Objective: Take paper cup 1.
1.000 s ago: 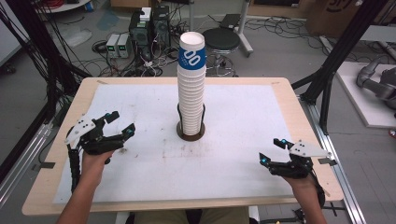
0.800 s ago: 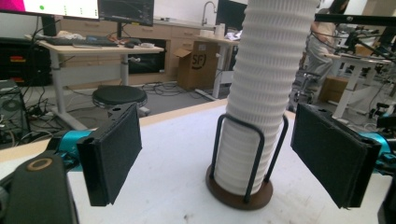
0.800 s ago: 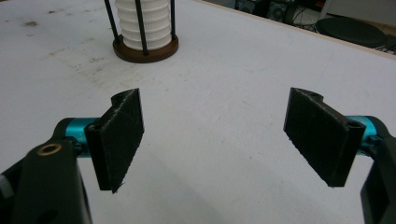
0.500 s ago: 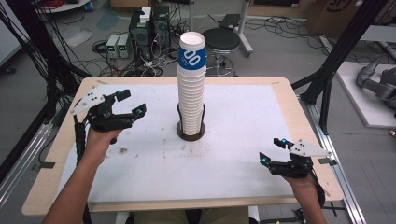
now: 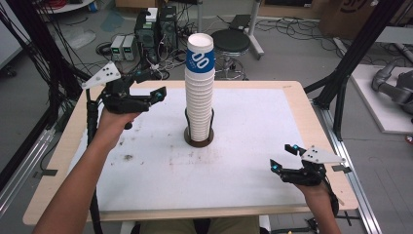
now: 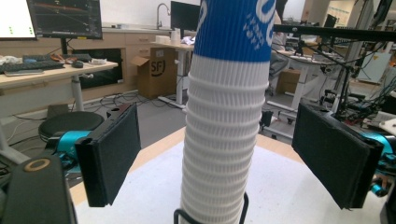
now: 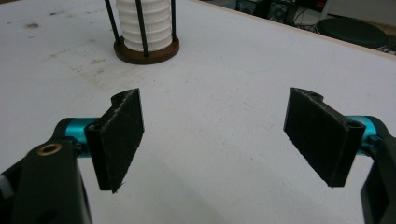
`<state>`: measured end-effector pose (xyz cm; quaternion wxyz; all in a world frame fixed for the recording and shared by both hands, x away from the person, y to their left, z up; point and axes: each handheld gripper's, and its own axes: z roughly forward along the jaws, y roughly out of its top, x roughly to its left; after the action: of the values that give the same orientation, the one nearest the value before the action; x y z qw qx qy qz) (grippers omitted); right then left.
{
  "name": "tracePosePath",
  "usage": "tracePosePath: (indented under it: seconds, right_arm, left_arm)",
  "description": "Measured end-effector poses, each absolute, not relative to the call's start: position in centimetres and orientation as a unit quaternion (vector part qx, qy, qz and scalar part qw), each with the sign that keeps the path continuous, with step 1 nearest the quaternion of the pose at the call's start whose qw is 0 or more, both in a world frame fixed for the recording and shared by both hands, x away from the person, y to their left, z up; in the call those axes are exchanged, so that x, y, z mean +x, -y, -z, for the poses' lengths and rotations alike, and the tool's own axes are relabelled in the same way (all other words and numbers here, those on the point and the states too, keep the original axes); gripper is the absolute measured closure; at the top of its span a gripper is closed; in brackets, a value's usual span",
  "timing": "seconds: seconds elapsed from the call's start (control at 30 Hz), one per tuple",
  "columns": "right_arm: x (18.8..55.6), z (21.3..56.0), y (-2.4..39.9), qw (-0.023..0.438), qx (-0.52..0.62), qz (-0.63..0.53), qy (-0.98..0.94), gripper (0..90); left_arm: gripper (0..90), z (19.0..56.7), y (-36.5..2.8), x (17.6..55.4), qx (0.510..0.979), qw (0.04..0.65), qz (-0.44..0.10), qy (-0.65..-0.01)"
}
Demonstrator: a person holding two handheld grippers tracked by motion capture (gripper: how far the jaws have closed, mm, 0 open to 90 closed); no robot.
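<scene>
Centrally, wire holder (image 5: 198, 141) w/ tall cup stack (image 5: 199, 92), blue-sleeved top cup.

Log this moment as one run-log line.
left gripper: open, raised, aimed at cup stack, not touching | right gripper: open, empty, low over table | stack: upright in holder

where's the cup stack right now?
The cup stack stands upright in a wire holder near the table's middle in the high view, right of the raised left gripper, whose open jaws face it without touching.
</scene>
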<state>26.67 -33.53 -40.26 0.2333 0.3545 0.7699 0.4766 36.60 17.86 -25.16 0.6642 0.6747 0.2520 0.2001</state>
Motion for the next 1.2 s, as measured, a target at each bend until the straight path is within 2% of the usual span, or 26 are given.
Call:
tracePosePath:
  seconds: [0.67, 1.2]
  right_arm:
    - [26.6, 40.2, 33.7, 0.233, 0.355, -0.481, -0.767, 20.5]
    - [26.6, 40.1, 33.6, 0.231, 0.352, -0.485, -0.766, 20.4]
  left_arm:
    - [15.4, 20.2, -13.2, 40.0, 0.687, 0.666, -0.179, -0.228]
    - [15.4, 18.2, -9.3, 42.4, 0.698, 0.648, -0.182, -0.244]
